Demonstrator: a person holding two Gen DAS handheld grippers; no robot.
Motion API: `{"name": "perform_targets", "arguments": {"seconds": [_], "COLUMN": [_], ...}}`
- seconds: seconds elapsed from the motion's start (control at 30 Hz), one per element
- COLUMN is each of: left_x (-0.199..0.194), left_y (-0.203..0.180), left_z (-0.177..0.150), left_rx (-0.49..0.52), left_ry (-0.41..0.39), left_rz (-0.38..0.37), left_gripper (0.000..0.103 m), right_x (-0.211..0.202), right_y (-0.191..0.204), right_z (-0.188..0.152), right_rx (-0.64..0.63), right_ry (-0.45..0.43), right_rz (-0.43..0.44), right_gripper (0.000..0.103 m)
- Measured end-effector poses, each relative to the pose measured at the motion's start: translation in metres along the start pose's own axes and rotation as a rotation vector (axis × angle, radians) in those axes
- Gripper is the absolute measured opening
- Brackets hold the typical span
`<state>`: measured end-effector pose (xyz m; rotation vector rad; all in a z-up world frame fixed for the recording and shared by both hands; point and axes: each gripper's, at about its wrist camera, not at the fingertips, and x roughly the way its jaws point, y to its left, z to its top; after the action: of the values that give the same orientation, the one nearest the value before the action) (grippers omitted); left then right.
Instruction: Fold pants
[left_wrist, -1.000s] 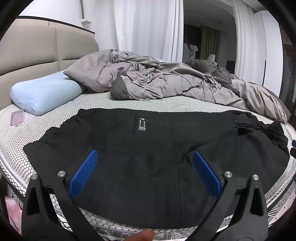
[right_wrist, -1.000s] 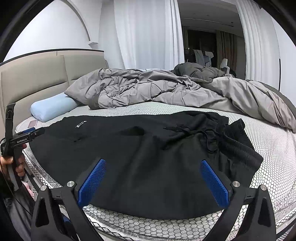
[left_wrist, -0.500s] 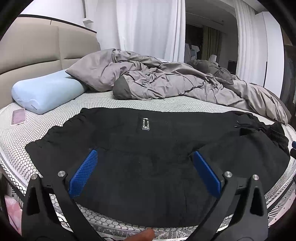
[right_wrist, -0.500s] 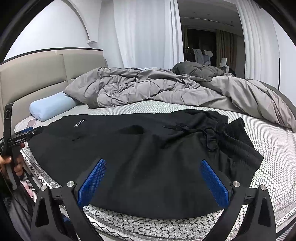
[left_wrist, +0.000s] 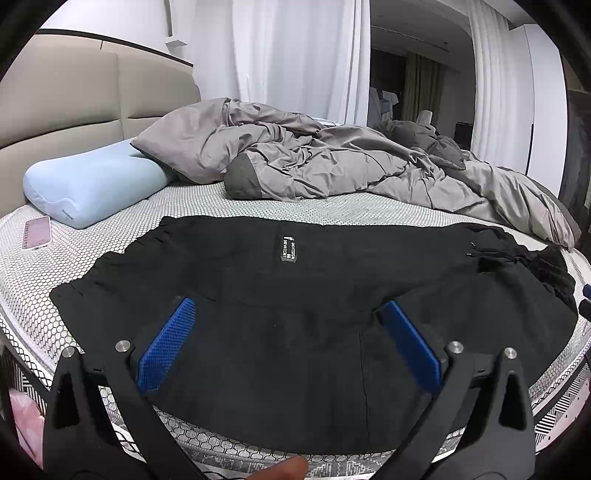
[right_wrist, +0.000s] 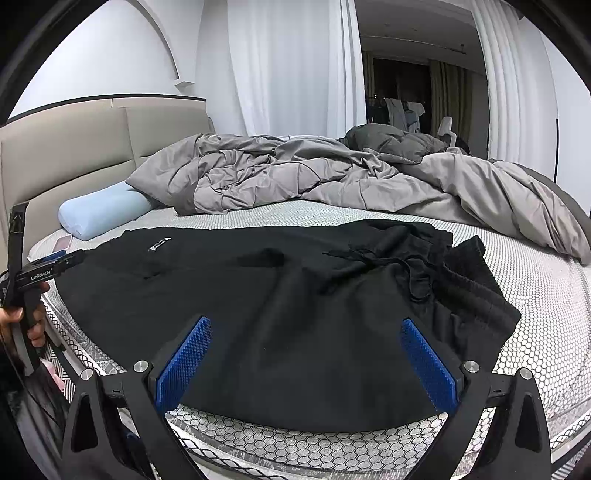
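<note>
Bed (left_wrist: 207, 206) with honeycomb-patterned mattress cover, viewed from its near edge; a rumpled grey duvet (left_wrist: 332, 162) is heaped along the far side and a pale blue pillow (left_wrist: 92, 184) lies at the headboard end, with a pink phone (left_wrist: 36, 233) just beside it.

Black pants (left_wrist: 295, 332) lie spread flat on the near half of the bed, long axis running left–right, parallel to the bed edge. The elasticated cuffs are toward the pillow end, on the left; the waistband with its drawstring (right_wrist: 373, 258) is bunched at the right end. A small woven label (left_wrist: 289, 248) sits mid-garment.

Left gripper (left_wrist: 288, 325): fingers spread wide, holding nothing, poised over the near hem of the cuff-side half. Right gripper (right_wrist: 306, 343): fingers likewise wide apart and empty, poised over the near hem of the waistband-side half.

Governing relation: the pants lie directly ahead of and below both pairs of fingers, crosswise to their pointing direction. Each hand is nearer one end, so a lengthwise fold would plausibly call for pinching the near edge at both ends together.
</note>
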<state>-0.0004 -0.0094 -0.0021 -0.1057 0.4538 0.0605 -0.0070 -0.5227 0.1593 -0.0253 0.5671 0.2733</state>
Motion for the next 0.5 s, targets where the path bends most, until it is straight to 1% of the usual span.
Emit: {"name": "perform_targets", "arguments": {"seconds": [0.37, 0.5], "left_x": [-0.001, -0.0002], "left_y": [-0.0023, -0.0027], "left_z": [-0.0001, 0.0004], "left_rx": [-0.013, -0.012], "left_ry": [-0.008, -0.007], "left_rz": [-0.003, -0.001], "left_gripper": [0.102, 0.102], "right_x": [0.0076, 0.0059], "right_y": [-0.0014, -0.0007], "right_z": [-0.0005, -0.0006], "right_rx": [0.005, 0.001], "right_ry": [0.021, 0.011], "right_rz": [-0.004, 0.003], "right_gripper": [0.103, 0.103]}}
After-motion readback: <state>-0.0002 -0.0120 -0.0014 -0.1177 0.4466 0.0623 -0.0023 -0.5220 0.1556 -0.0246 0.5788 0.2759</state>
